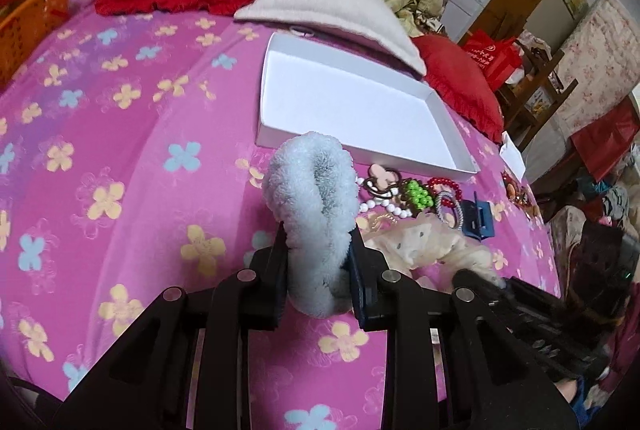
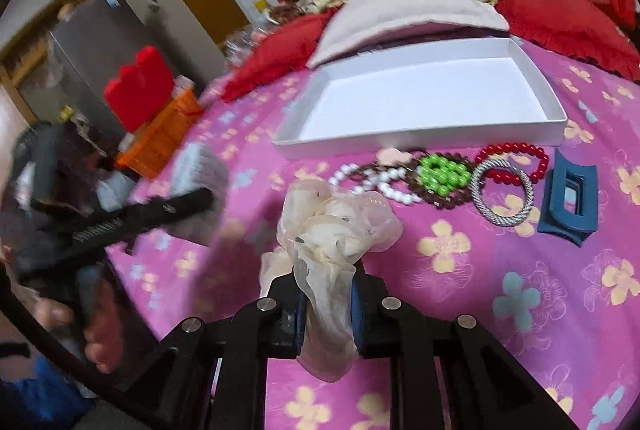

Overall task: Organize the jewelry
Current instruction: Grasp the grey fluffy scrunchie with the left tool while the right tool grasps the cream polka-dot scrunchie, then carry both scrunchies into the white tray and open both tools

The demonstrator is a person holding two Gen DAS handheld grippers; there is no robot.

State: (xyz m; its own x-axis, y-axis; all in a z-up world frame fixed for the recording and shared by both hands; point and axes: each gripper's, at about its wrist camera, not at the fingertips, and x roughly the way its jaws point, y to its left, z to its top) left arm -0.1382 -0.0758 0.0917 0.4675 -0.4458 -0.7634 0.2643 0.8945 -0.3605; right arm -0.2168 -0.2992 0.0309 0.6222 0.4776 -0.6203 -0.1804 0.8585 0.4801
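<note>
One white tray (image 2: 420, 138) lies on the pink bedspread (image 2: 500, 270) toward the pillow edge. One blue hair claw (image 2: 568, 206), one grey ring (image 2: 502, 192), one red (image 2: 512, 158), one green (image 2: 442, 174) and one white bead bracelet (image 2: 376, 182) line its near rim. My left gripper (image 1: 318, 262) is clamped on one fluffy pale-blue scrunchie (image 1: 310, 190); my right gripper (image 2: 326, 304) pinches one sheer cream scrunchie (image 2: 340, 230).

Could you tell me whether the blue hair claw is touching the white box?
Apart. The right wrist view shows pink bedsheet between the blue hair claw and the white box.
</note>
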